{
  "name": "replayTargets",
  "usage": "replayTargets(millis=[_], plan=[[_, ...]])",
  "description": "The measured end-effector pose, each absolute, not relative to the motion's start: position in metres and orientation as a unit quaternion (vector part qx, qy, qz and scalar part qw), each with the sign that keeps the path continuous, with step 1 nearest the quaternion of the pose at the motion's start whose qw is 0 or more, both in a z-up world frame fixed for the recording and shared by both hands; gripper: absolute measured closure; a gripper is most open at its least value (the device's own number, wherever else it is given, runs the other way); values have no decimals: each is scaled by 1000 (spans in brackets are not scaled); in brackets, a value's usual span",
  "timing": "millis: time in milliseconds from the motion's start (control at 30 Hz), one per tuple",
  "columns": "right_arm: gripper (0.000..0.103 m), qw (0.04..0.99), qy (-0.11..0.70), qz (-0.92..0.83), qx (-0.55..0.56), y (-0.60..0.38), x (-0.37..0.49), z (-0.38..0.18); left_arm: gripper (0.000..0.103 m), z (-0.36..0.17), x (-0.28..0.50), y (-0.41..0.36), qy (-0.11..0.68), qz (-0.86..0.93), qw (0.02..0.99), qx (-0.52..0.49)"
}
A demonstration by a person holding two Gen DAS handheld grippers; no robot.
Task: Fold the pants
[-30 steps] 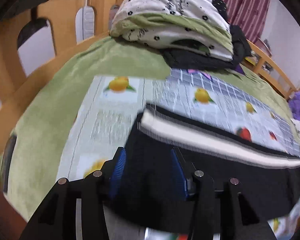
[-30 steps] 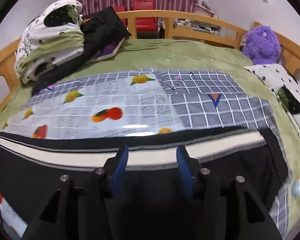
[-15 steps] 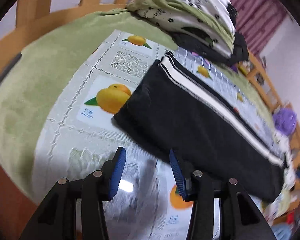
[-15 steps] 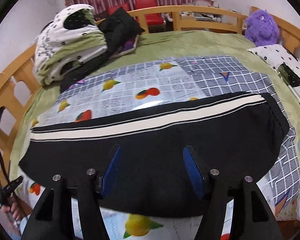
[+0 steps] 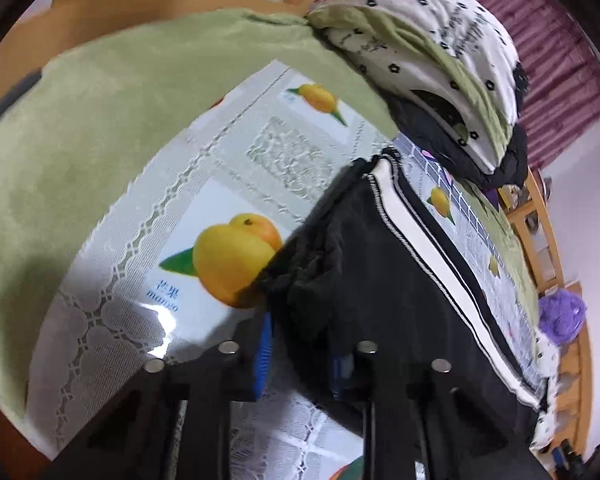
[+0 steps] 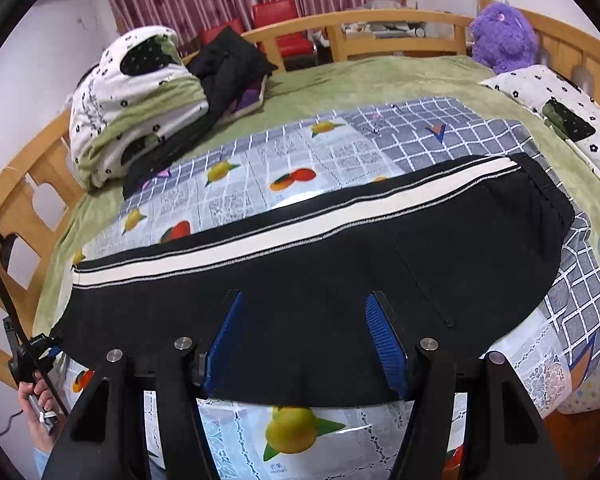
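Black pants with a white side stripe lie folded lengthwise across a fruit-print sheet on the bed. In the left wrist view the pants' near end corner is bunched up between the blue pads. My left gripper is closing, and its pads pinch that cloth. My right gripper hovers open over the pants' near edge, about midway along. Flat cloth lies below its spread fingers, and nothing is gripped.
A folded quilt and a black jacket sit at the back left. A purple plush toy and a pillow lie at the right. A wooden rail rings the bed. A hand shows at the lower left.
My left gripper dropped to the pants' end, rolled, and closed on the corner, which now bunches up. My right gripper drew back to the pants' near edge and its jaws widened a little.
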State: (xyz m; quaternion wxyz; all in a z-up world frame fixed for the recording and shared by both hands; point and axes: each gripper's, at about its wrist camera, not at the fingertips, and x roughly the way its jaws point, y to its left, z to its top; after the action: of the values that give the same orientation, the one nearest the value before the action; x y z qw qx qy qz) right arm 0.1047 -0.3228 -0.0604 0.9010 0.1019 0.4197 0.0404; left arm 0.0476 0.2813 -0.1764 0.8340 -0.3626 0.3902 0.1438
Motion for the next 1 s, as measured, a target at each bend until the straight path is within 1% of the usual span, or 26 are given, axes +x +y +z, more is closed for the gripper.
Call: replayTargets(millis=[133, 267, 367, 467, 600, 667, 800, 867, 933, 1000], plan=[[40, 908, 404, 46, 103, -336, 93, -65, 85, -132, 56, 254, 384, 166, 862, -287], [40, 914, 387, 49, 111, -361, 88, -69, 87, -66, 70, 205, 371, 157, 892, -207], [40, 916, 380, 55, 117, -380, 89, -76, 87, -24, 80, 145, 354, 137, 916, -134], [42, 915, 381, 59, 117, -395, 91, -86, 88, -3, 91, 78, 345, 97, 929, -90], [42, 917, 384, 48, 101, -413, 88, -99, 89, -5, 110, -12, 348, 28, 935, -62], [42, 918, 381, 41, 98, -421, 84, -102, 89, -17, 118, -50, 358, 0, 932, -53], [42, 911, 387, 37, 140, -439, 77, -110, 89, -59, 130, -122, 398, -67, 915, -32], [42, 906, 392, 41, 157, -443, 75, -112, 88, -76, 127, -142, 409, -92, 907, -19], [42, 902, 395, 53, 168, -442, 75, -112, 84, -92, 123, -159, 446, -119, 887, -3], [42, 903, 393, 67, 160, -434, 74, -110, 83, -102, 116, -163, 475, -134, 870, -3]])
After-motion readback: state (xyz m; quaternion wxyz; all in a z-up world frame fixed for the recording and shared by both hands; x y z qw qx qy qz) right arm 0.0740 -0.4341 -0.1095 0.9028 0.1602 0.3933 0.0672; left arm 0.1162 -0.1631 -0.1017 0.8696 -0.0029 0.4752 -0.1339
